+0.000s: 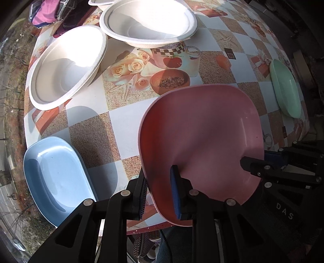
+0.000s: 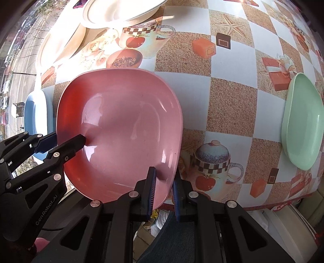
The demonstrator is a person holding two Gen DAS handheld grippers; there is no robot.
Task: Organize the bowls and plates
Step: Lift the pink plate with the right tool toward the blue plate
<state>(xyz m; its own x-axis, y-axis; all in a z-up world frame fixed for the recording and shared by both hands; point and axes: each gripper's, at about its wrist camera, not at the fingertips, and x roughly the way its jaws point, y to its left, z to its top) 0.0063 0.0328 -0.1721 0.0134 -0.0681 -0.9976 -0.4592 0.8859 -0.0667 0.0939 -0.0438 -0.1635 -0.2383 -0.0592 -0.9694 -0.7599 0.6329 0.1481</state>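
Note:
A pink plate [image 1: 202, 137] is held over the table's near edge by both grippers. My left gripper [image 1: 160, 192] is shut on its left rim. My right gripper [image 2: 164, 190] is shut on its right rim; it also shows in the left wrist view [image 1: 255, 163]. The pink plate shows in the right wrist view [image 2: 125, 129] too, with the left gripper [image 2: 60, 145] at its left rim. A blue plate [image 1: 54, 174] lies at the near left, a green plate [image 2: 301, 121] at the right. Two white paper bowls [image 1: 66, 66] [image 1: 147, 20] stand at the back left.
The table [image 1: 129, 125] has a checkered cloth printed with cups and roses. Its near edge runs just under the pink plate. Pink and dark cloth items [image 1: 46, 12] lie at the far left corner. A street shows beyond the left edge.

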